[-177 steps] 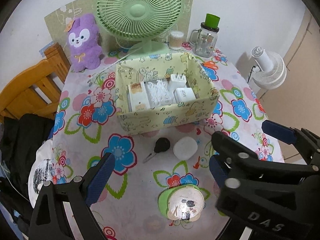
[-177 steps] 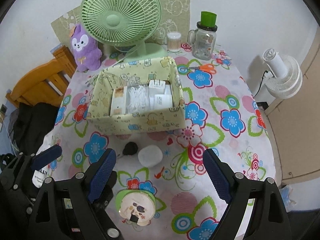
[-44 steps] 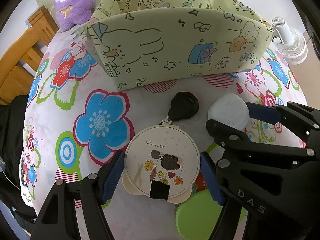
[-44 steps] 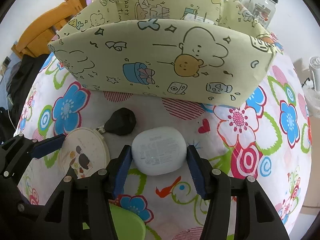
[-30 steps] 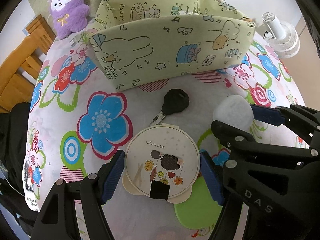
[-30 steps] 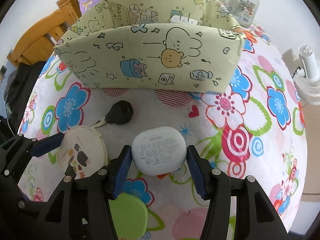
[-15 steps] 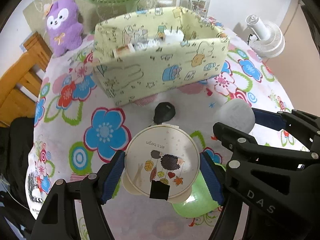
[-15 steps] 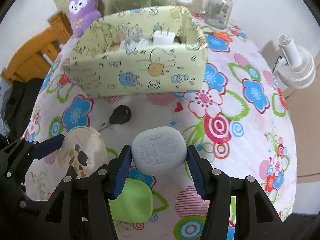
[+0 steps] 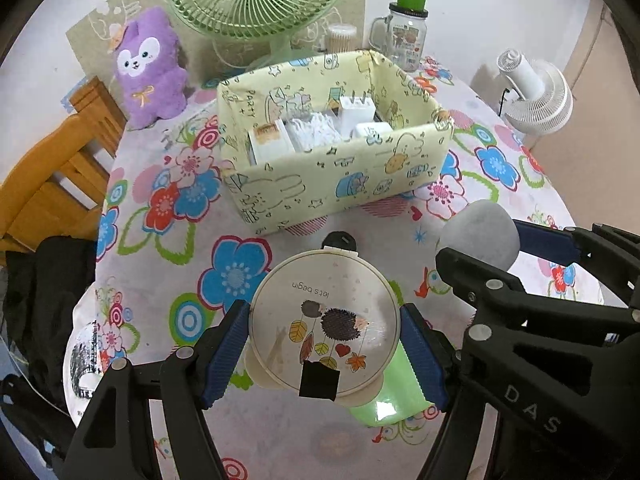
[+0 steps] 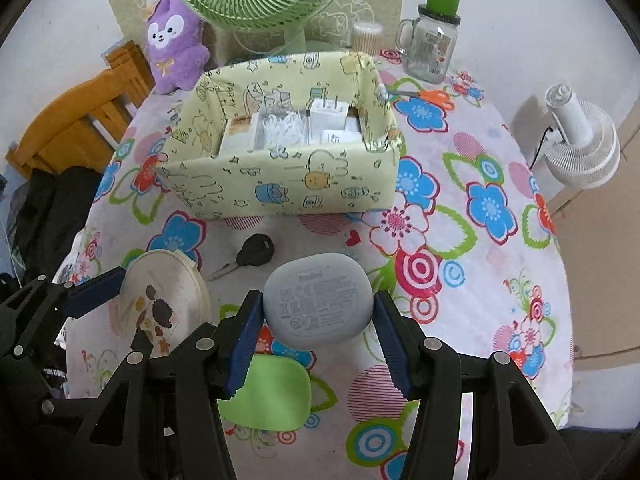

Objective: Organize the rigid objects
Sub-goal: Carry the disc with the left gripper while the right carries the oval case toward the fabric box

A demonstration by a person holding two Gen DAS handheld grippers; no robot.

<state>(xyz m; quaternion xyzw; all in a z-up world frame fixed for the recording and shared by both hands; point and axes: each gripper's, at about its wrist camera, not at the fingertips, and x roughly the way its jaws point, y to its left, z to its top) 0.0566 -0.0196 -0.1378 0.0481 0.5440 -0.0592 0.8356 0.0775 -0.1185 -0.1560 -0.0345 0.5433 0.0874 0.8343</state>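
floral tablecloth (image 10: 460, 208) under round mirror (image 9: 324, 320) and white case (image 10: 318, 304)

A round table (image 10: 500, 240) under a cloth printed with bright flowers stands against a plain white wall (image 10: 520, 20). A wooden chair (image 9: 52, 172) sits at its left side, with dark clothing (image 9: 40, 280) draped beside it. On the right, a white fan (image 10: 580, 148) rests on the tan floor (image 10: 600, 260) (its cord runs along the wall). The light is soft and even.
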